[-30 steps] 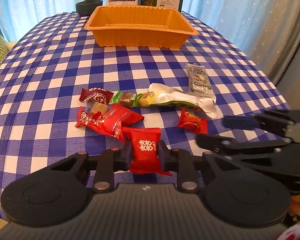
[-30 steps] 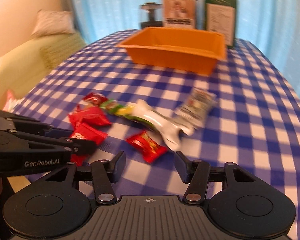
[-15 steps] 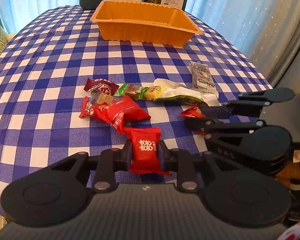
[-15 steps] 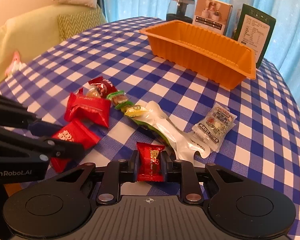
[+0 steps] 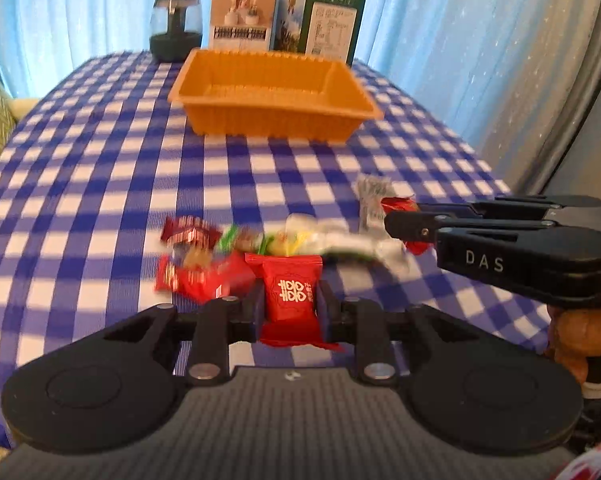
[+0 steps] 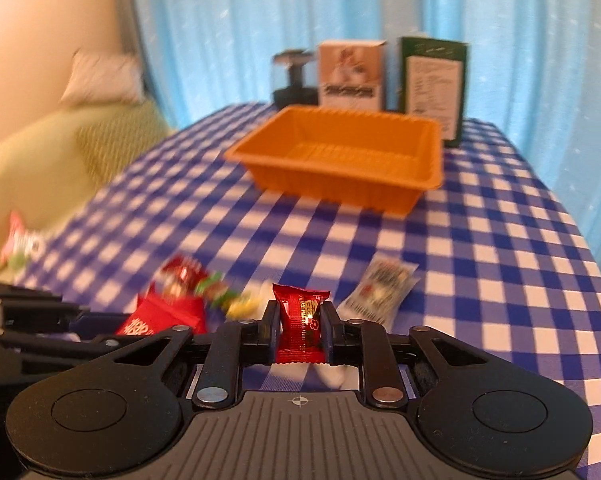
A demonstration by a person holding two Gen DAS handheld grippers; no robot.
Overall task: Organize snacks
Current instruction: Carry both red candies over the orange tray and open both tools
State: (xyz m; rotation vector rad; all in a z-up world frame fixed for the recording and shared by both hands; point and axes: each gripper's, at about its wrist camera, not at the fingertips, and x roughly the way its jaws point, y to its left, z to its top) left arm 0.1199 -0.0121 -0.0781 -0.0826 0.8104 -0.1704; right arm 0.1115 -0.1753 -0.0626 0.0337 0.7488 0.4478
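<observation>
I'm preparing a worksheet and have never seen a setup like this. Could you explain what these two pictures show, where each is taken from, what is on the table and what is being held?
A person holds two hand-operated grippers, each with a camera looking along its fingers. In the left camera's view, the left gripper clamps a red snack packet. In the right camera's view, the right gripper clamps a dark red candy. More wrapped snacks lie on the checked tablecloth. Beyond them stands an empty orange tray.
</observation>
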